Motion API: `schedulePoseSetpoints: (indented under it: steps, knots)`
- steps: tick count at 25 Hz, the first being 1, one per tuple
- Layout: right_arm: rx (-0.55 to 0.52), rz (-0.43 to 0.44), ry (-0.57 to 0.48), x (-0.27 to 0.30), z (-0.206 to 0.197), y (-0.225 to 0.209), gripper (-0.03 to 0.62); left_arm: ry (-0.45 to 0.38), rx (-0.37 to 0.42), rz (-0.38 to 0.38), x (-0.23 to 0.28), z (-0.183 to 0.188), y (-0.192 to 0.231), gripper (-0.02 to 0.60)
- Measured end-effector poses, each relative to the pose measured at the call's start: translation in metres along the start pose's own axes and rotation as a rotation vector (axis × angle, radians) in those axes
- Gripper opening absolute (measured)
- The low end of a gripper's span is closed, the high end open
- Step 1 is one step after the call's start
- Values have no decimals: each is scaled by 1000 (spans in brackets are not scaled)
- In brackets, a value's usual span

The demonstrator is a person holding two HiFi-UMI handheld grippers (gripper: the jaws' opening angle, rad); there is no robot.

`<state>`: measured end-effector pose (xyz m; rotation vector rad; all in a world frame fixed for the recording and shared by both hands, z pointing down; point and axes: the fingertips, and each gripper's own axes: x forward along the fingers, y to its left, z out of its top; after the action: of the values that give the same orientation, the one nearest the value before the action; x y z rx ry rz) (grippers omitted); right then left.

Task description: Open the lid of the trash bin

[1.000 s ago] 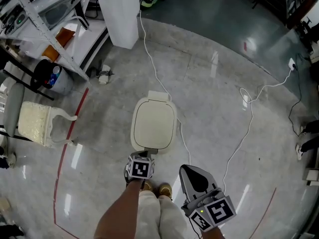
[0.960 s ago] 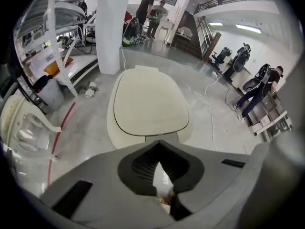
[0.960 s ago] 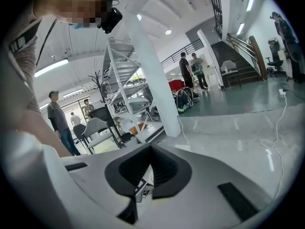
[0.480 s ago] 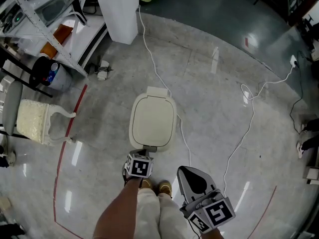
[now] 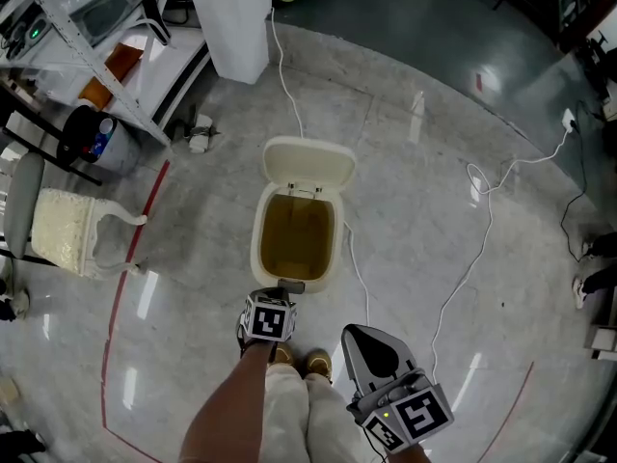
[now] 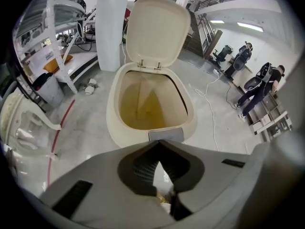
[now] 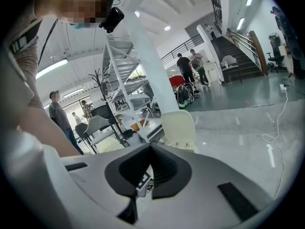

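The cream trash bin (image 5: 258, 258) stands on the floor in front of the person's feet. Its lid (image 5: 308, 165) stands up at the far side, hinged open, and the yellowish inside (image 6: 145, 104) shows nothing in it. My left gripper (image 5: 281, 298) is shut, with its tips right at the grey push plate (image 6: 165, 134) on the bin's near rim. My right gripper (image 5: 360, 332) is also shut and holds nothing; it hangs to the right of the feet, apart from the bin. In the right gripper view the raised lid (image 7: 179, 127) shows just beyond the joined jaws.
A white cable (image 5: 289, 95) runs along the floor past the bin's right side. A white pillar (image 5: 229, 17) stands behind it. Metal shelving (image 5: 87, 37), a dark bucket (image 5: 92, 143) and a cream chair (image 5: 63, 234) are at the left. People stand in the distance.
The bin's lid was down on the bin one second and half a second ago; now it has swung up and back. Both grippers have stayed roughly in place.
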<state>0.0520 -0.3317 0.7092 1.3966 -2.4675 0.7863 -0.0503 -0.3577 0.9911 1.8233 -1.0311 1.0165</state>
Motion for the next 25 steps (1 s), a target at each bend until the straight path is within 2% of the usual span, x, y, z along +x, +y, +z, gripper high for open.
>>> schedulePoseSetpoints:
  steps: [6,14,22,25]
  knots:
    - [-5,-2,-5,-3,7,3,35,-2,-40,-10,-5,4,4,-9]
    - [-9,-10,-8,-12,24,9,35,0,-7,-8,-23,16,-3,-8]
    - [-41,25,-40,-37,80,46,34,-24,9,-17,-109,72,-7,-8]
    - [-45,28,-44,-57,102,57,34,-37,-12,-34,-154,93,-18,-8]
